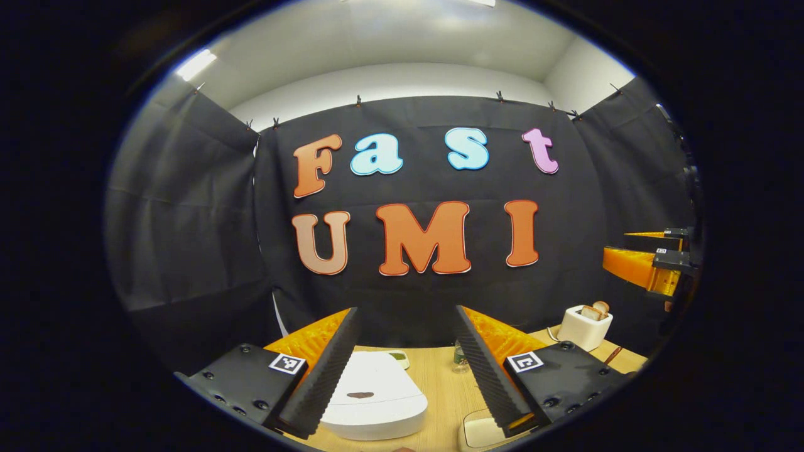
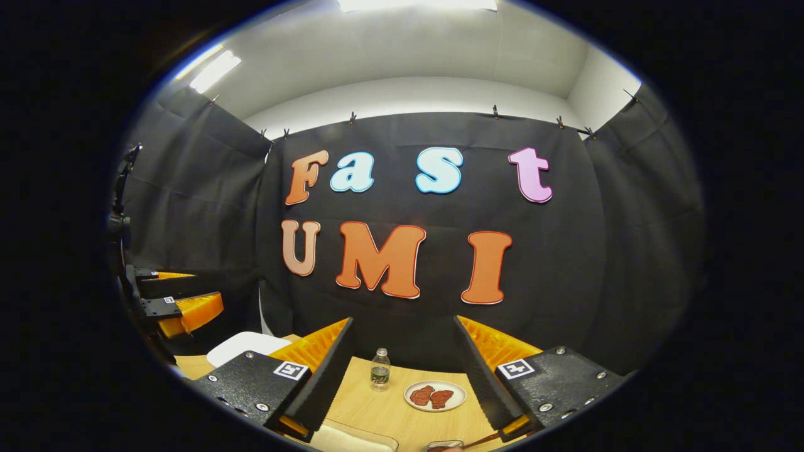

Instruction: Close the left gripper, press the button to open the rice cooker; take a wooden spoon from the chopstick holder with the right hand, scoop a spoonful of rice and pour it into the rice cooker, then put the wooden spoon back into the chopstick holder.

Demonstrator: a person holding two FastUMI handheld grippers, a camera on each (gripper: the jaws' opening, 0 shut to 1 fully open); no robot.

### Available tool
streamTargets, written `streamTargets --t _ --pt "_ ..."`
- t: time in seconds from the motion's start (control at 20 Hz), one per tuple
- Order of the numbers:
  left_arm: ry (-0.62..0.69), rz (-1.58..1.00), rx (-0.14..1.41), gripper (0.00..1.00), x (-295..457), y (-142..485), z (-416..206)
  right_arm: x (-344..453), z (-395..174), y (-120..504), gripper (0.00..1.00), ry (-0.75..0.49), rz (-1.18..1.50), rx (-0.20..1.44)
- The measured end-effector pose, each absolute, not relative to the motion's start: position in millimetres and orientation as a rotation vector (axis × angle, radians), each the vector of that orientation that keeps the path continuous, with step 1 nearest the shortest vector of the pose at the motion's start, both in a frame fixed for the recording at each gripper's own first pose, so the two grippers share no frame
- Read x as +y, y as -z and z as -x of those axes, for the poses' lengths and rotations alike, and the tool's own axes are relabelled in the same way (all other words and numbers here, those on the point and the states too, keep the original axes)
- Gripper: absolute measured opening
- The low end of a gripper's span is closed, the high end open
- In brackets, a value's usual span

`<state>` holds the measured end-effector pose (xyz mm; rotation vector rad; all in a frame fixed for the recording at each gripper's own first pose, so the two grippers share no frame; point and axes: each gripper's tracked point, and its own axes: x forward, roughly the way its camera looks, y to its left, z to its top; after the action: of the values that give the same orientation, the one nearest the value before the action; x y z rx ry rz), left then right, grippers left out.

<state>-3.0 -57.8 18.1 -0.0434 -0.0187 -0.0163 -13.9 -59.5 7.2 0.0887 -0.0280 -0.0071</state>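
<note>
The white rice cooker (image 1: 377, 402) sits on the wooden table (image 1: 443, 383) with its lid down, just below and between the fingers of my left gripper (image 1: 407, 309), which is open and holds nothing. In the right gripper view the cooker (image 2: 245, 347) lies at the lower left. My right gripper (image 2: 402, 318) is open too, held above the table with nothing between its fingers. Each gripper appears at the edge of the other's view, the right one (image 1: 615, 246) and the left one (image 2: 207, 285). A thin brown stick (image 2: 483, 439) pokes in at the bottom edge; what it is cannot be told.
A white toaster (image 1: 584, 326) with bread slices stands at the back right. A small clear bottle (image 2: 379, 369) and a plate (image 2: 455, 402) with red pieces sit mid-table. A pale container (image 2: 352, 441) lies at the near edge.
</note>
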Motion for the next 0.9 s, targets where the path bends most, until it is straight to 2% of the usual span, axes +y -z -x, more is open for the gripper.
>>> streamTargets --t 0.1,0.15,0.25,0.3,0.4,0.45,0.5,0.55,0.9 --pt "0.011 0.041 -0.016 1.0 -56 -17 0 -66 12 -13 0.94 0.037 -0.083 -0.049" --pt "0.01 0.045 -0.017 0.96 -55 -17 -1 -67 10 -13 0.94 0.047 -0.087 -0.05" --pt "-0.013 0.054 -0.02 1.0 -47 -16 -3 -67 8 -12 0.94 0.051 -0.091 -0.047" --pt "-0.026 0.054 -0.018 0.96 -41 -15 -3 -68 8 -11 0.94 0.052 -0.089 -0.047" --pt "-0.035 0.073 -0.02 0.96 -28 -14 -6 -72 10 -8 0.94 0.064 -0.067 -0.045" --pt "-0.049 0.088 -0.012 1.0 -18 -10 -10 -75 9 -7 0.94 0.074 -0.055 -0.044" --pt "-0.067 0.099 0.003 0.96 -6 -6 -13 -76 9 -5 0.94 0.08 -0.055 -0.038" --pt "-0.081 0.109 0.026 1.0 5 0 -16 -76 10 -2 0.94 0.084 -0.065 -0.029" --pt "-0.089 0.145 0.197 0.95 39 45 -52 -103 25 20 0.94 0.183 -0.037 0.028"
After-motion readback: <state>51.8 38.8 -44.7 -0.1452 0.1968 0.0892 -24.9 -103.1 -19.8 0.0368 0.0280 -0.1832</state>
